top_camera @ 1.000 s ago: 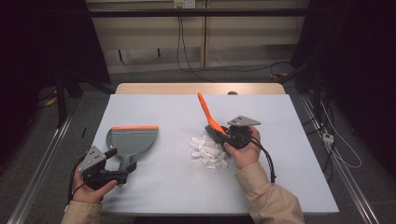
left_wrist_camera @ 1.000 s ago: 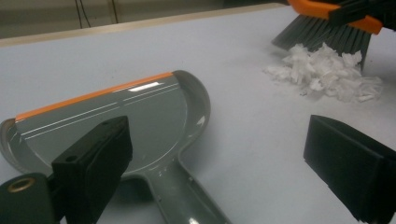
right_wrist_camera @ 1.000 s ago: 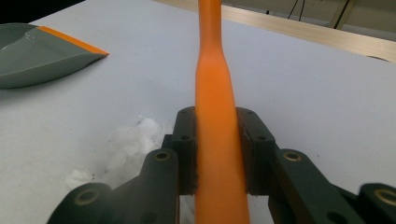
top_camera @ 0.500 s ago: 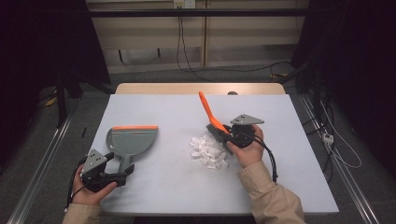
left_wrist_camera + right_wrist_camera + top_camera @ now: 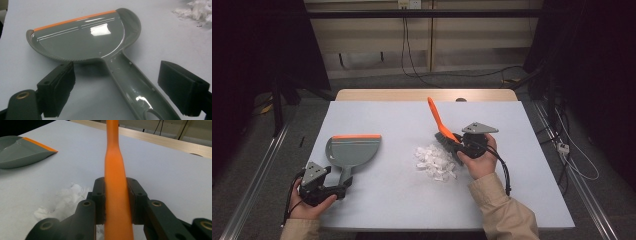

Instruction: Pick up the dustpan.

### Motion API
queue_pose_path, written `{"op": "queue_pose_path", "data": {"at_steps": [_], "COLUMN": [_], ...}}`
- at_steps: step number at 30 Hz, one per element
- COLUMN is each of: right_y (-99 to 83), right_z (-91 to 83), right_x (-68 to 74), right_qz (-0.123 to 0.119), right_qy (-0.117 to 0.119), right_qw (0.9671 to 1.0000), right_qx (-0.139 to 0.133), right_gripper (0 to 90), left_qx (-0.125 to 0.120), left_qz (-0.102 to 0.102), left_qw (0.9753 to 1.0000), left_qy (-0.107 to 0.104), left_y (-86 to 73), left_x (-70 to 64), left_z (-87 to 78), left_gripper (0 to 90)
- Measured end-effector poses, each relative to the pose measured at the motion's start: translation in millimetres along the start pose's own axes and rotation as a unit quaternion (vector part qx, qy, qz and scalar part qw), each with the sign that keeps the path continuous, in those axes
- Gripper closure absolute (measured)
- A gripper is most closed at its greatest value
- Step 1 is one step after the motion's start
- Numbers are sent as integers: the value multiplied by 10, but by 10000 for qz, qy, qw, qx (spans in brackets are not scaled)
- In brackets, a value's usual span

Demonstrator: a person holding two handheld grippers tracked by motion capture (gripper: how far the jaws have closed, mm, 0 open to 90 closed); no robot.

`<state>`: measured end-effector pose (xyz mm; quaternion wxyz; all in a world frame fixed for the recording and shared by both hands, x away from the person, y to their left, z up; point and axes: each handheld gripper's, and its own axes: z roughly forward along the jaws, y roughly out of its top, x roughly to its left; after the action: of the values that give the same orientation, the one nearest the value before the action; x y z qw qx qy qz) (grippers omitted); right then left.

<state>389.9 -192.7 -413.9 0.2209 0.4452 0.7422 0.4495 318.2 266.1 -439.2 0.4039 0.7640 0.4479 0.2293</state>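
- Left gripper (image 5: 343,190), lower left of the high view: jaws wide, nothing held. In the left gripper view the dustpan handle (image 5: 132,86) runs up between the two pads (image 5: 57,91), not yet touched on either side.
- Dustpan (image 5: 352,152) lies flat on the worktop (image 5: 532,200), left of centre. Long axis runs near to far: handle end toward the left jaws, orange lip on the far edge.
- Key relation: the handle is straight ahead of the left jaws and lined up with them, so I'd judge closing in place is what's needed. Left hand is the nearer one by far.
- Paper scraps (image 5: 434,162), mid frame, between dustpan and brush; well apart from the pan.
- Right gripper (image 5: 462,146), right of centre: jaws clamped on the brush (image 5: 439,122), orange handle tilting up and away, bristles just beside the scraps.
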Motion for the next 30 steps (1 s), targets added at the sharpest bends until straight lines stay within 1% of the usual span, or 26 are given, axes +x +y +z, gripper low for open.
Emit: {"op": "queue_pose_path", "data": {"at_steps": [2, 4, 7, 9, 10, 12, 13, 14, 16, 17, 18, 19, 20, 21, 22, 24, 25, 28, 29, 30], "right_y": [-8, -9, -7, -1, 2, 4, 4, 5, 6, 8, 9, 11, 13, 12, 9, 1, -2, -11, -12, -14], "right_z": [0, -1, -2, -3, -3, -4, -5, -8, -19, -23, -28, -33, -37, -39, -39, -36, -37, -42, -43, -45], "right_x": [-14, -24, -28, -23, -21, -18, -18, -19, -24, -27, -31, -37, -41, -44, -46, -52, -54, -71, -73, -74], "right_qz": [34, 59, 77, 87, 85, 74, 65, 54, 83, 85, 101, 105, 109, 104, 112, 101, 104, 121, 123, 135], "right_qy": [-17, -16, -16, -2, 3, 41, 40, 38, 28, 28, 26, 24, 12, 10, 14, 1, -9, -24, -25, -32], "right_qw": [10000, 10000, 10000, 10000, 10000, 10000, 10000, 10000, 10000, 10000, 9999, 9999, 9999, 9999, 9999, 9999, 9999, 9999, 9999, 9999], "right_qx": [2, 1, 1, -20, -25, -31, -37, -29, -29, -28, -36, -44, -52, -56, -43, -33, -19, -29, -30, -33], "right_gripper": [718, 718, 718, 718, 718, 718, 718, 718, 718, 718, 718, 718, 718, 718, 718, 718, 718, 718, 718, 718], "left_qx": [104, 132, 224, 256, 284, 355, 356, 472, 512, 595, 674, 705, 793, 823, 804, 880, 839, 863, 867, 921], "left_qz": [-62, -189, -346, -447, -471, -452, -433, -393, -399, -413, -366, -406, -419, -433, -417, -374, -364, -361, -383, -371], "left_qw": [9999, 9997, 9992, 9987, 9985, 9983, 9984, 9981, 9979, 9974, 9970, 9966, 9959, 9956, 9958, 9954, 9958, 9955, 9954, 9950], "left_qy": [-1, 15, -7, 37, 67, 53, 74, 93, 71, 55, 93, 104, 75, 89, 116, 88, 106, 124, 132, 110], "left_y": [-8, -17, -19, -18, -11, 29, 53, 87, 127, 148, 165, 173, 179, 180, 180, 191, 192, 195, 190, 189], "left_x": [10, 24, 59, 93, 106, 109, 99, 92, 80, 70, 66, 61, 70, 70, 65, 56, 53, 60, 60, 70], "left_z": [5, 7, -12, -22, -20, -8, 13, 43, 93, 123, 155, 187, 223, 248, 262, 277, 285, 306, 319, 320], "left_gripper": [161, 170, 249, 306, 313, 361, 371, 373, 376, 391, 398, 399, 409, 422, 422, 456, 459, 492, 513, 545]}}
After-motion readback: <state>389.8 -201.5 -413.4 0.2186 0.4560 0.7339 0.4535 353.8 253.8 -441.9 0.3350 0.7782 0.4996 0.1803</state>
